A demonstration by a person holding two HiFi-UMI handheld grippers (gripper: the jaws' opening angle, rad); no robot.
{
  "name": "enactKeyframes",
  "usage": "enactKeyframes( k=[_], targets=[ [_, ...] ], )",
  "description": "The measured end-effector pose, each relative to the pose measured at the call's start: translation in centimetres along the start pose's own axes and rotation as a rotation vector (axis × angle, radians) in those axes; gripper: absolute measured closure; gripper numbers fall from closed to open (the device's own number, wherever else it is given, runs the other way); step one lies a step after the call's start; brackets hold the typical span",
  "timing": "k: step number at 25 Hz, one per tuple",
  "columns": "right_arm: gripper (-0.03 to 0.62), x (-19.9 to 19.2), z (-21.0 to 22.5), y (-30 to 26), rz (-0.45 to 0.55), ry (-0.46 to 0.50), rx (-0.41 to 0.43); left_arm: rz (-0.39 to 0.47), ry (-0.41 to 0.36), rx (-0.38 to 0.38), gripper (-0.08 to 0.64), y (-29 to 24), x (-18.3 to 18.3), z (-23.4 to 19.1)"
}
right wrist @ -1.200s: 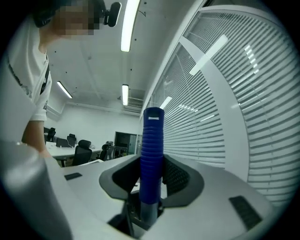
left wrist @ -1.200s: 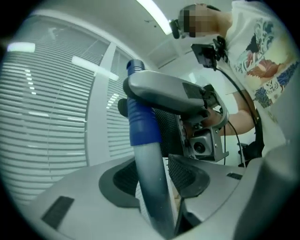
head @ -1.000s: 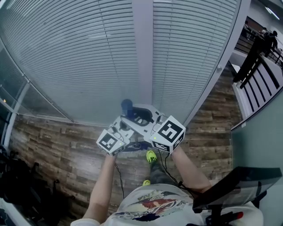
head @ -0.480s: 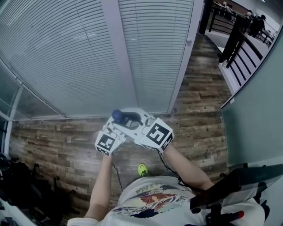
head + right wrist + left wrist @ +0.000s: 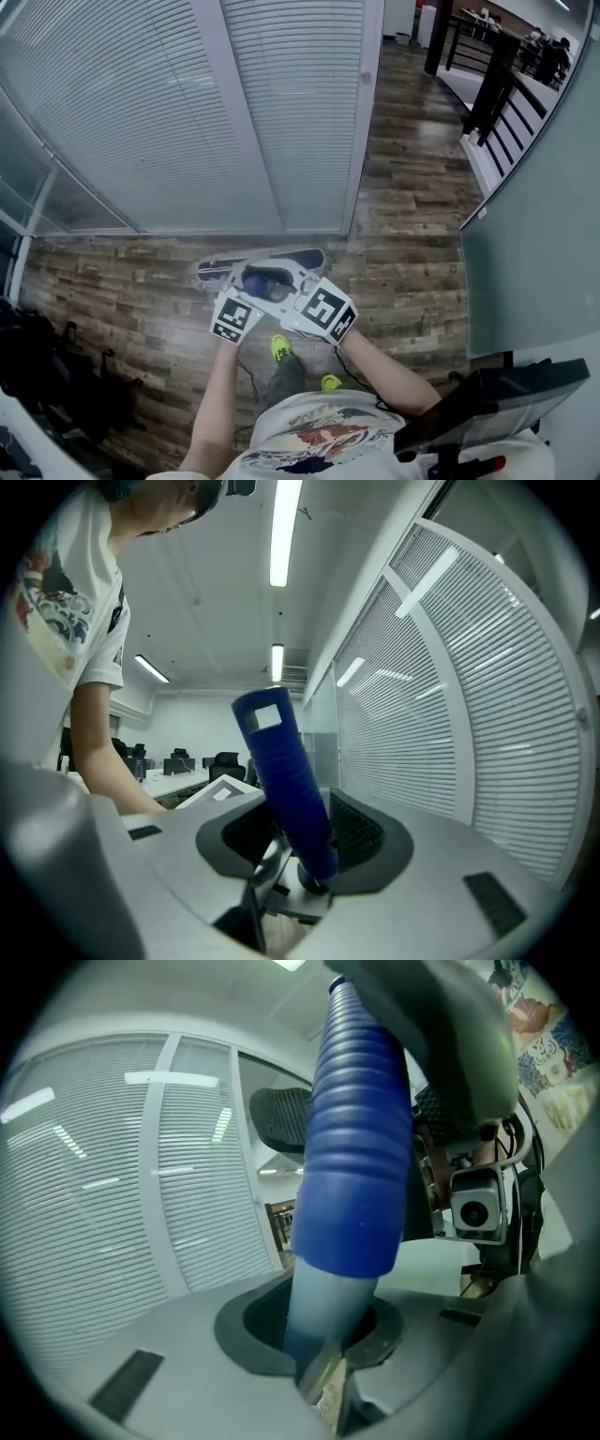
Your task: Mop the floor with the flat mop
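- Left gripper (image 5: 323, 1387): jaws clamped on mop handle (image 5: 349, 1166), pale shaft, just been closing (lower grip steers).
- Right gripper (image 5: 281, 874): jaws round handle's ribbed blue grip, just been opening, pads touching it.
- Mop head (image 5: 261, 264): at handle's far end, flat on floor (image 5: 412, 216), near blind-covered partition (image 5: 131, 122). Shows in head view only.
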State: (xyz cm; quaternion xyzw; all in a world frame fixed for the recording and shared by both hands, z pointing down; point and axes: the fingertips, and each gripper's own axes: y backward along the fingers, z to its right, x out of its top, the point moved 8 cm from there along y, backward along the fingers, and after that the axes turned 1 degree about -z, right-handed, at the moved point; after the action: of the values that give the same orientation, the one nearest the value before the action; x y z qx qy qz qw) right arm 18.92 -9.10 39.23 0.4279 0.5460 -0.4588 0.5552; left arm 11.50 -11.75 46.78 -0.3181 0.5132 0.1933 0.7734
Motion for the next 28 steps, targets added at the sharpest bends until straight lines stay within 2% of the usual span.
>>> enactKeyframes(
  k=[3,6,10,14,18,20,24,28],
  targets=[
    [0.43,-1.2,-4.6,1.1,-0.027,0.018,0.058,-0.057,0.016,0.024,0.508,2.7,-0.8,3.6],
    [0.425,-2.8,-8.8,2.1,-0.037,0.024,0.08,-0.083,0.027,0.022,0.505,5.1,-2.2,7.0],
    [0.422,-3.8,-12.5,4.6,-0.023,0.031,0.122,-0.068,0.037,0.047,0.5,7.1,-2.2,11.2],
    [0.419,-3.9,-17.5,6.2,-0.055,0.046,0.172,-0.065,0.039,0.057,0.5,10.6,-2.6,15.5],
    [0.41,-5.0,-24.1,8.2,-0.065,0.049,0.188,-0.046,0.031,0.053,0.499,15.0,-3.0,21.0],
    [0.402,-5.6,-27.4,8.8,-0.081,0.085,0.2,-0.033,0.035,0.057,0.499,17.5,-3.6,23.5],
    [0.399,-6.3,-35.6,9.9,-0.092,0.102,0.197,-0.009,0.055,0.066,0.495,23.6,-4.4,28.8],
    [0.399,-6.3,-43.6,10.9,-0.121,0.143,0.232,0.013,0.065,0.063,0.495,29.9,-4.5,34.0]
  ],
)
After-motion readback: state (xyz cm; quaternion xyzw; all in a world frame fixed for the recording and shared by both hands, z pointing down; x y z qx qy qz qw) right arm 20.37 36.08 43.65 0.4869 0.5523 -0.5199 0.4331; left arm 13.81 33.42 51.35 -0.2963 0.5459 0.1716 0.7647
